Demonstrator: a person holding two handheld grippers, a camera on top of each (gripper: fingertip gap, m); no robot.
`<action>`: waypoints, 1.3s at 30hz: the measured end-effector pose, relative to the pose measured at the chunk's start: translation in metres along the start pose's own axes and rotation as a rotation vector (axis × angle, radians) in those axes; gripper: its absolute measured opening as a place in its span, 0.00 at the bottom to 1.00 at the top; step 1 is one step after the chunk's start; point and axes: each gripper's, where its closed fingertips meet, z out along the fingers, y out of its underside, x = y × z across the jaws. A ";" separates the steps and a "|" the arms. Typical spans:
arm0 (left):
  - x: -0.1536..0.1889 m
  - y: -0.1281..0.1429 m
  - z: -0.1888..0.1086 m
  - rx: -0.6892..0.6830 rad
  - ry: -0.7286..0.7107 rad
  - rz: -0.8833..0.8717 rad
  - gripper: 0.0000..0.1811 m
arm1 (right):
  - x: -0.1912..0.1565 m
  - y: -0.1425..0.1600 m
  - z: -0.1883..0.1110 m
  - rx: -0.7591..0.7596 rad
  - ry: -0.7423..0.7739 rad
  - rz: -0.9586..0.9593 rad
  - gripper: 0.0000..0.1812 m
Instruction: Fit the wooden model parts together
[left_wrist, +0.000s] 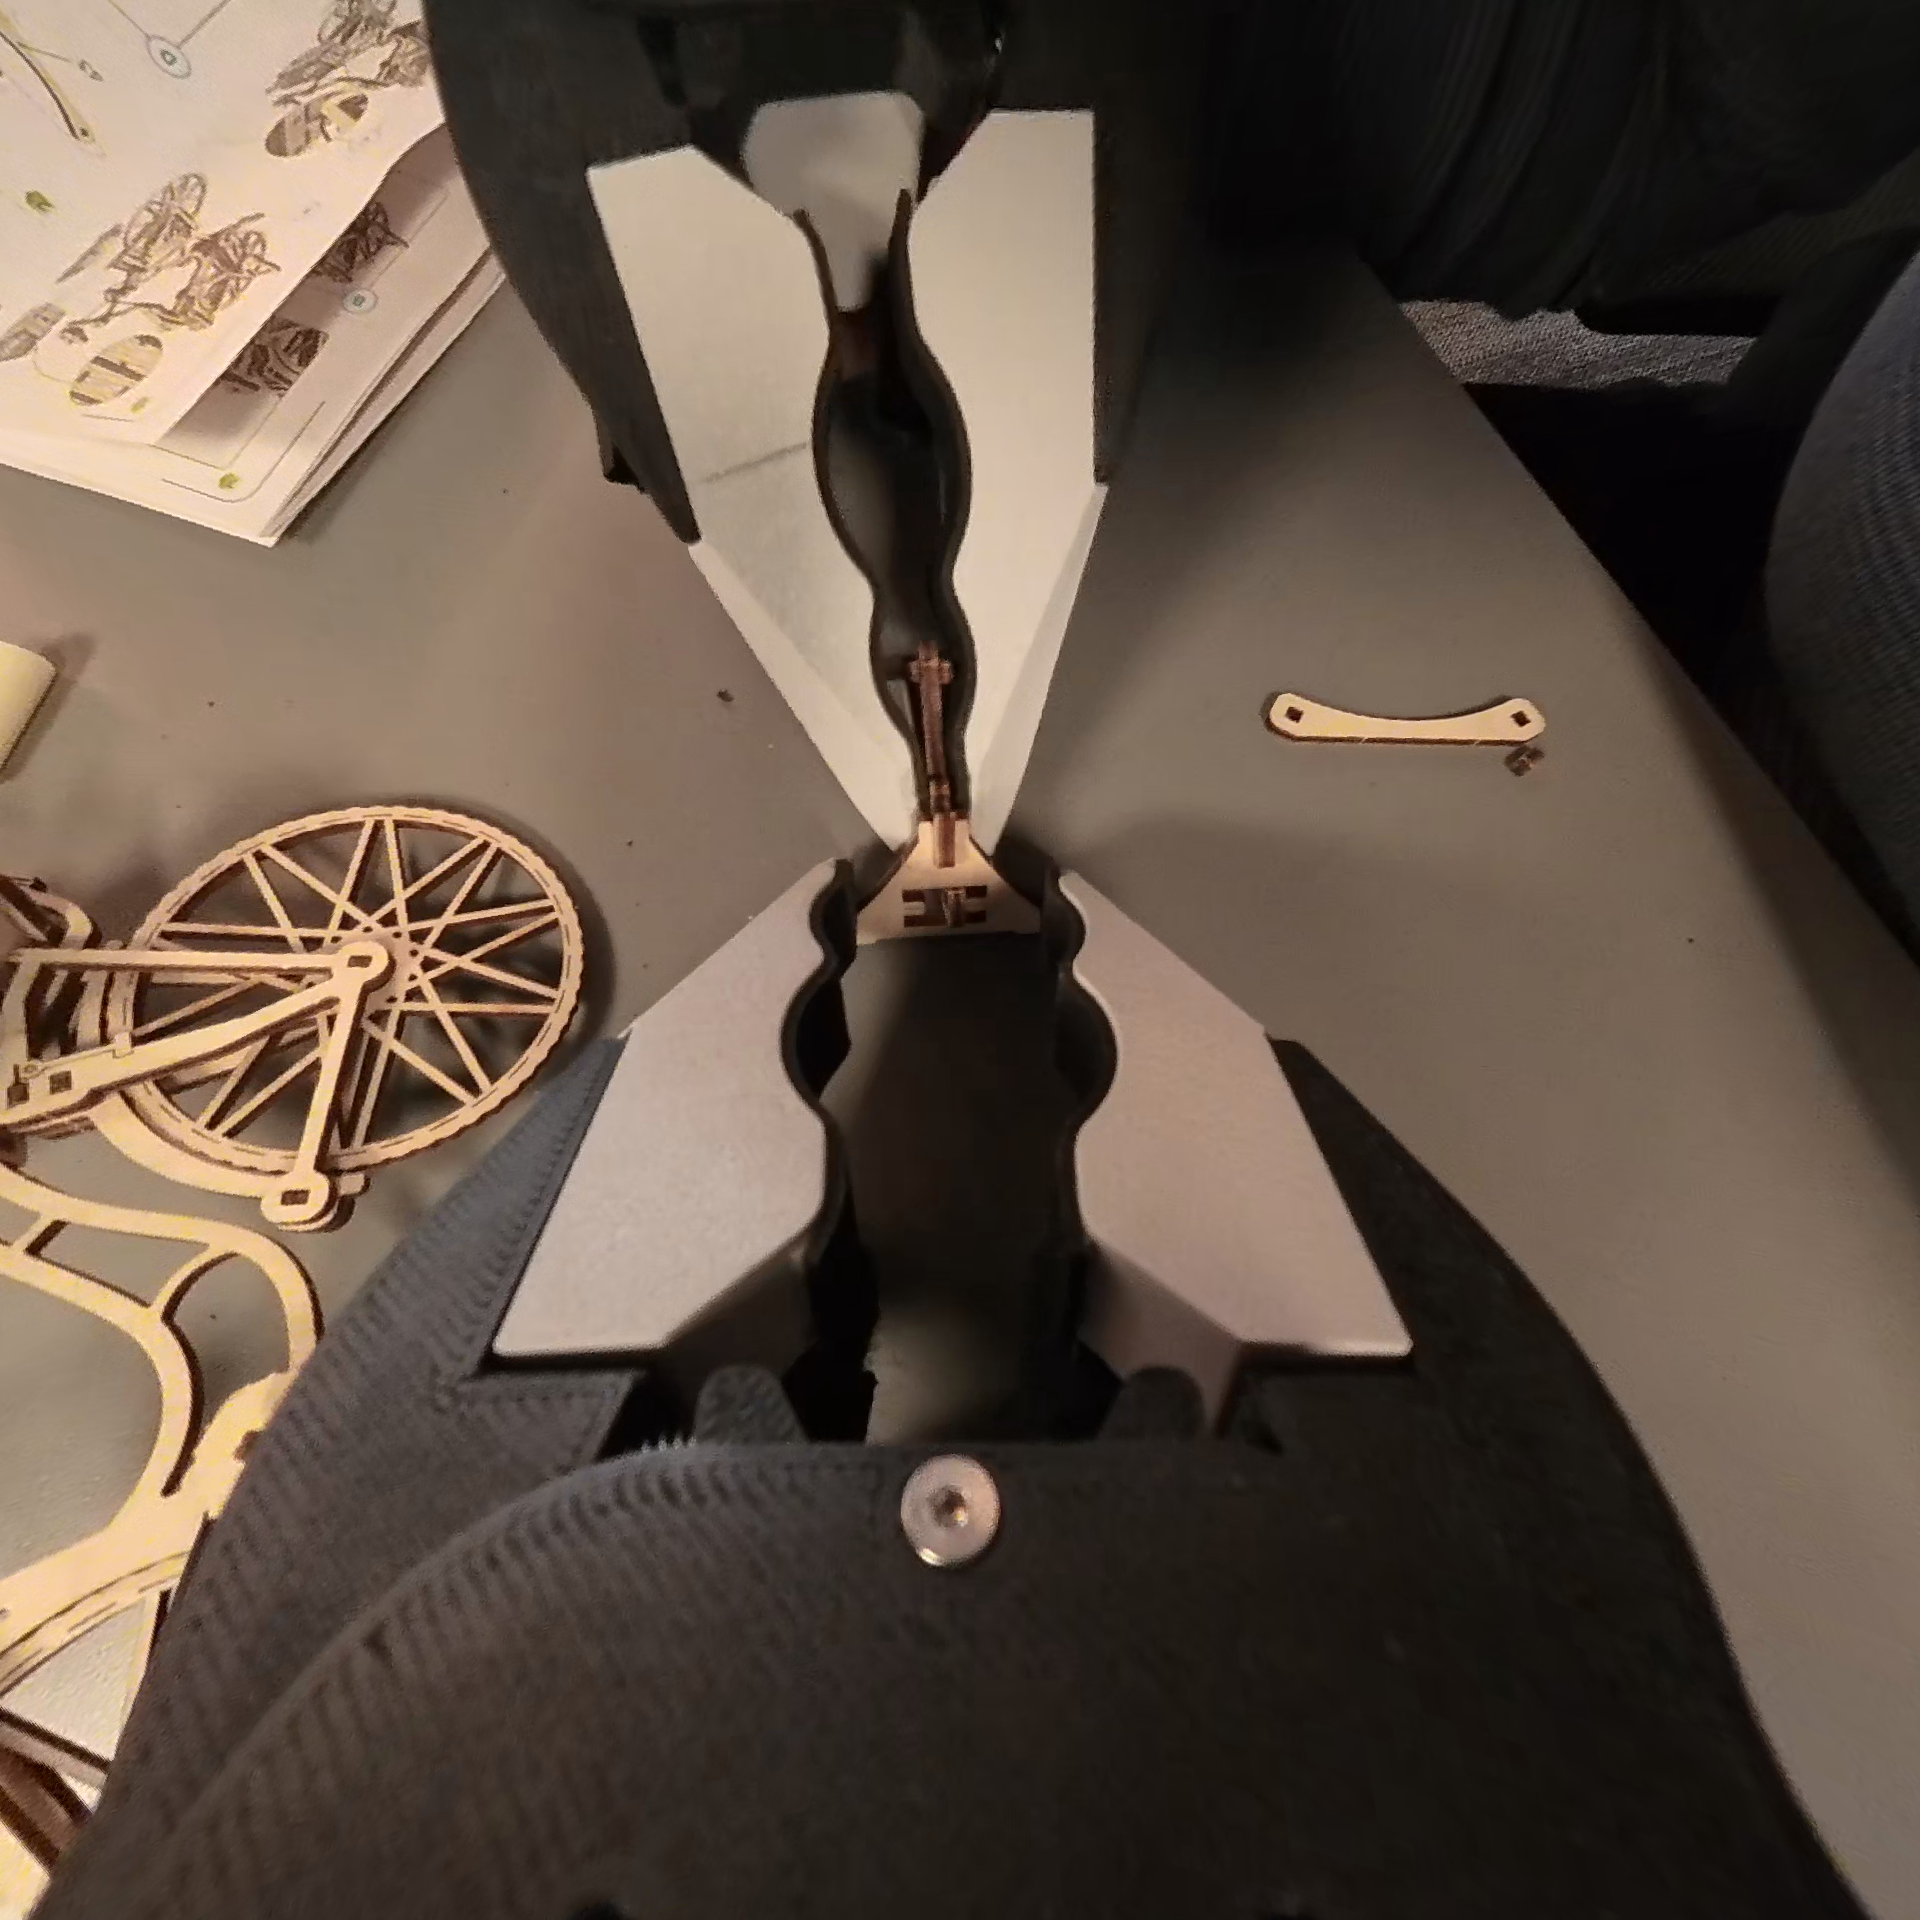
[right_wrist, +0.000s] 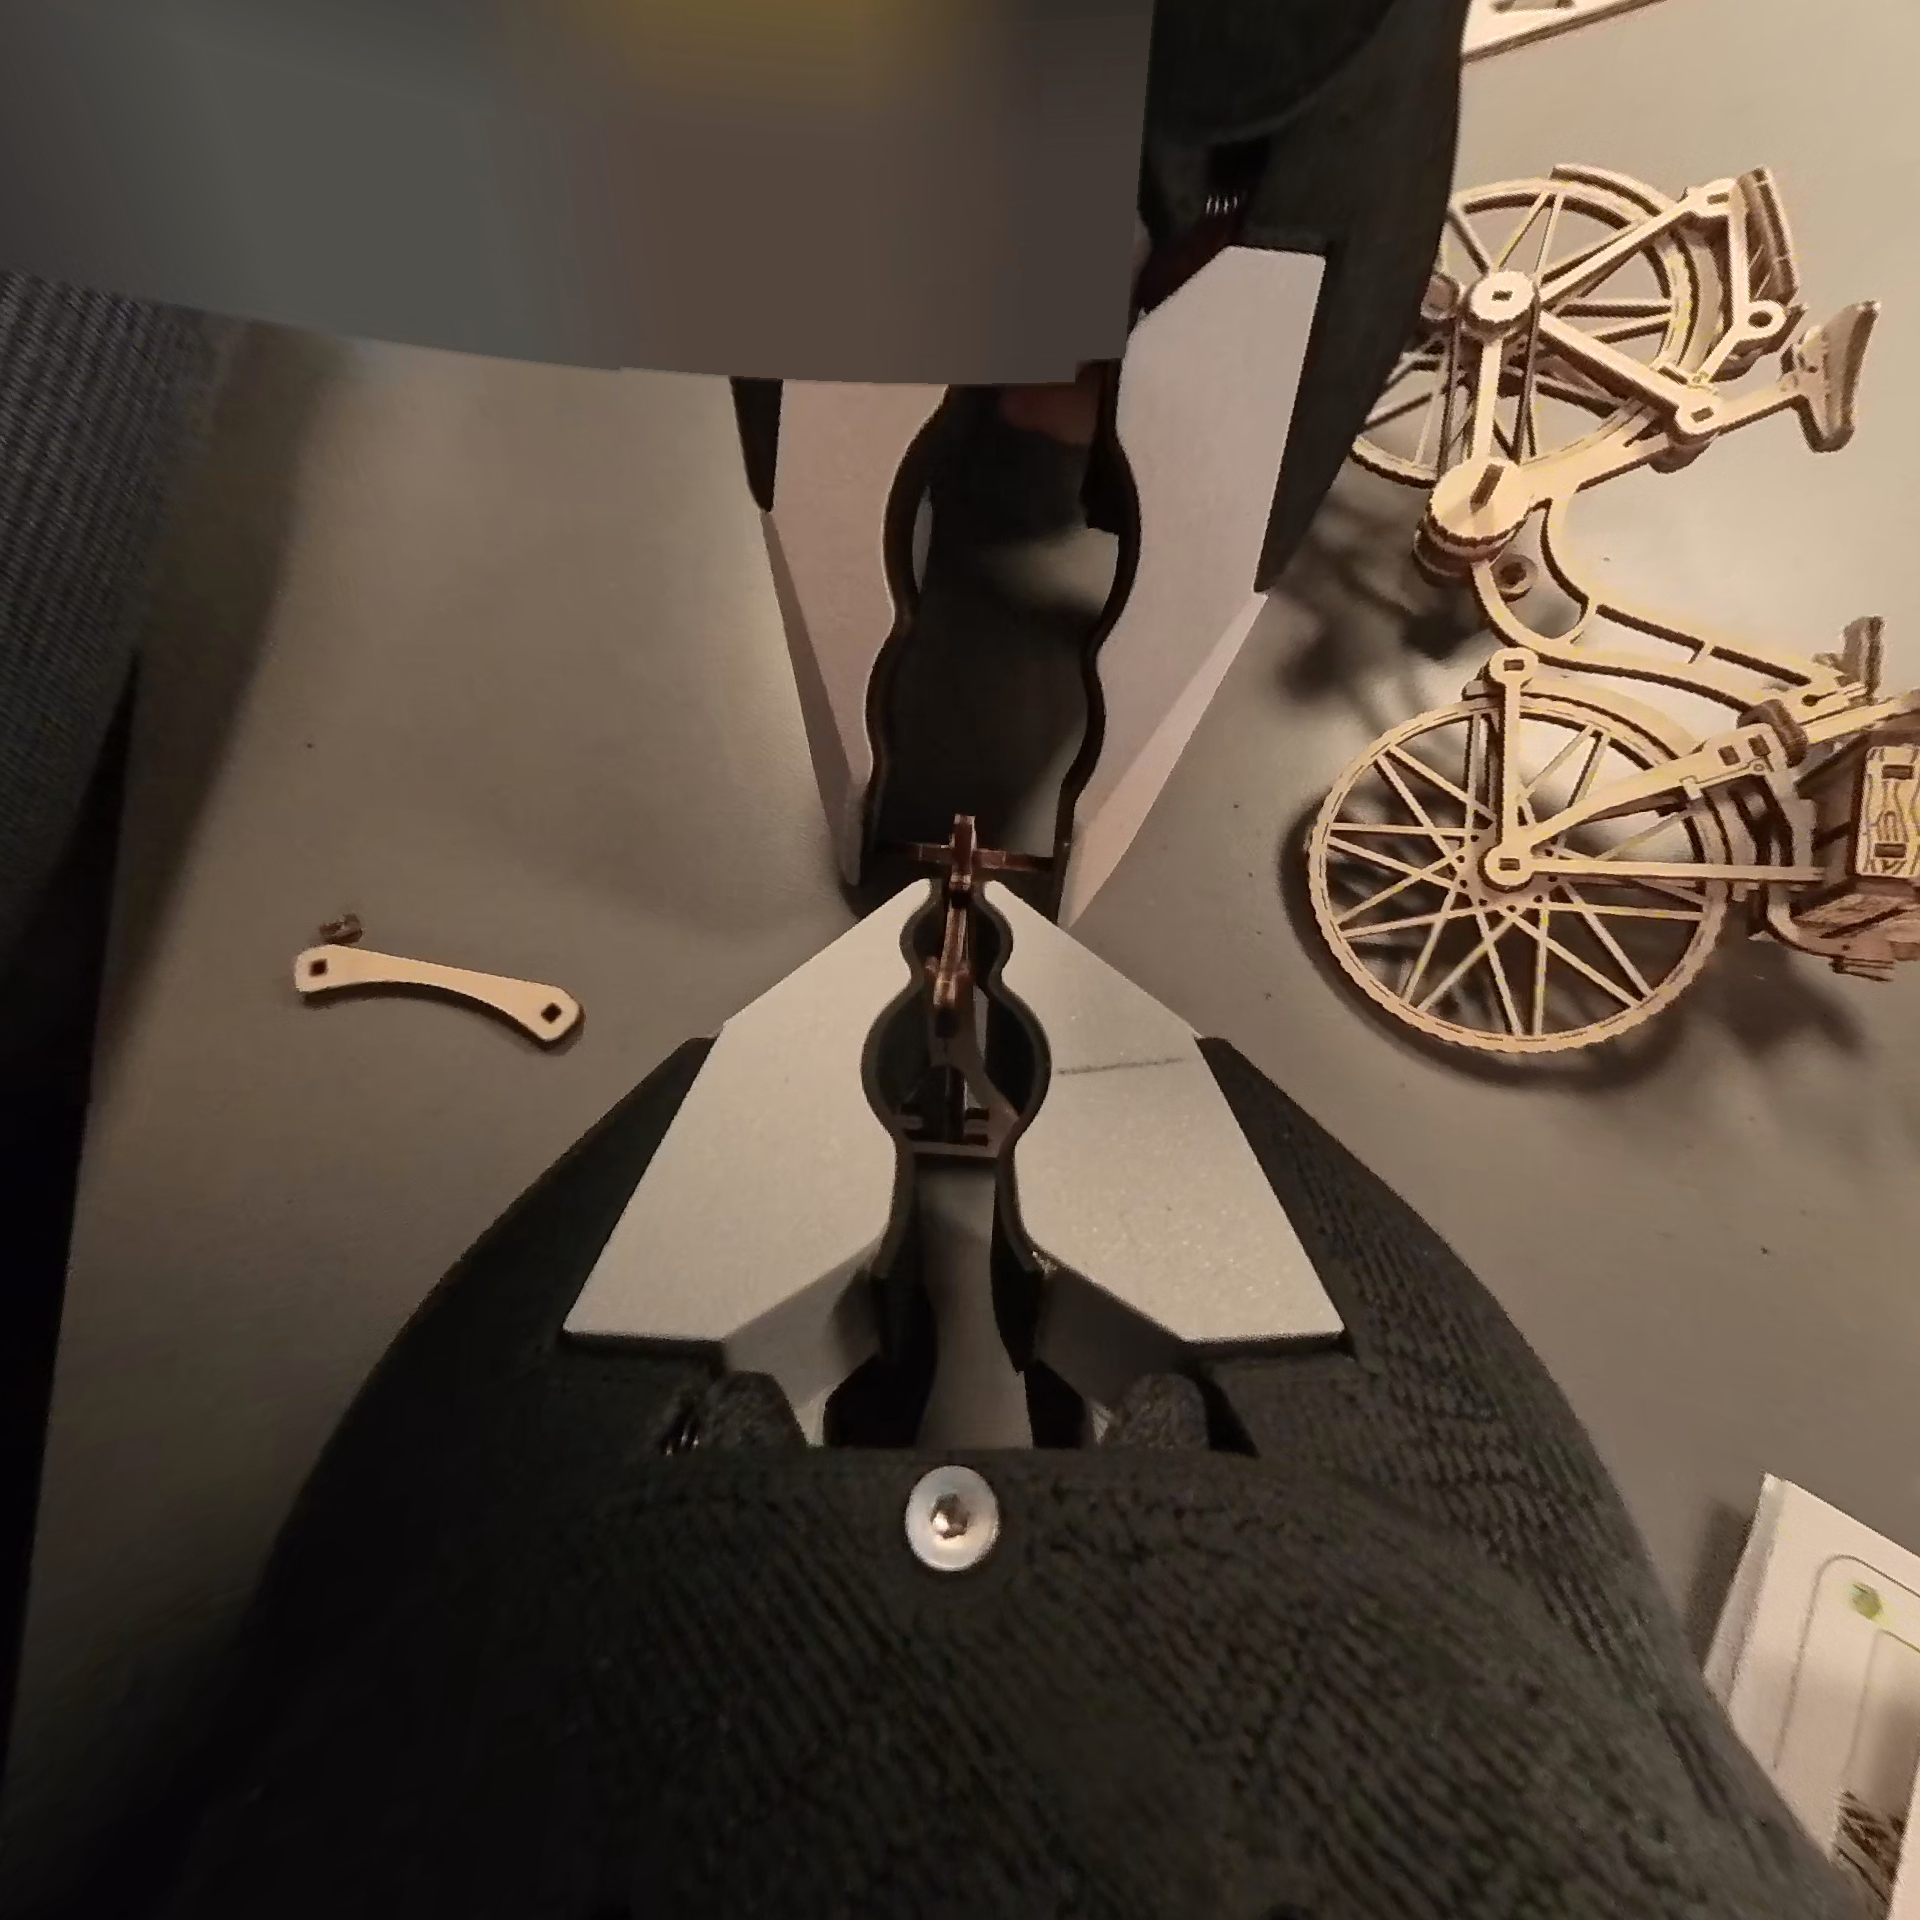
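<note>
I have the small triangular wooden plate pinched at the tips of my left tongs, raised above the grey table. My right tongs are nearly closed on a thin wooden strut, its end meeting the plate's slot. A loose curved wooden link lies on the table, well apart; the wooden bicycle model lies on the other side.

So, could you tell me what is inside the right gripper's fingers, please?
The right gripper is shut on a thin wooden strip held edge-on, meeting the flat wooden piece in the left gripper. How far the strip runs between the pads is hidden.
</note>
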 end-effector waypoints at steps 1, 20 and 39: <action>0.000 0.000 0.000 0.000 -0.001 0.002 0.20 | 0.000 0.001 0.001 -0.008 -0.007 0.009 0.01; 0.000 0.000 0.000 -0.001 -0.003 0.006 0.20 | 0.000 0.001 -0.001 -0.002 -0.016 0.013 0.00; -0.001 0.000 0.001 0.002 0.010 -0.015 0.19 | -0.001 0.002 -0.001 -0.010 0.028 -0.080 0.01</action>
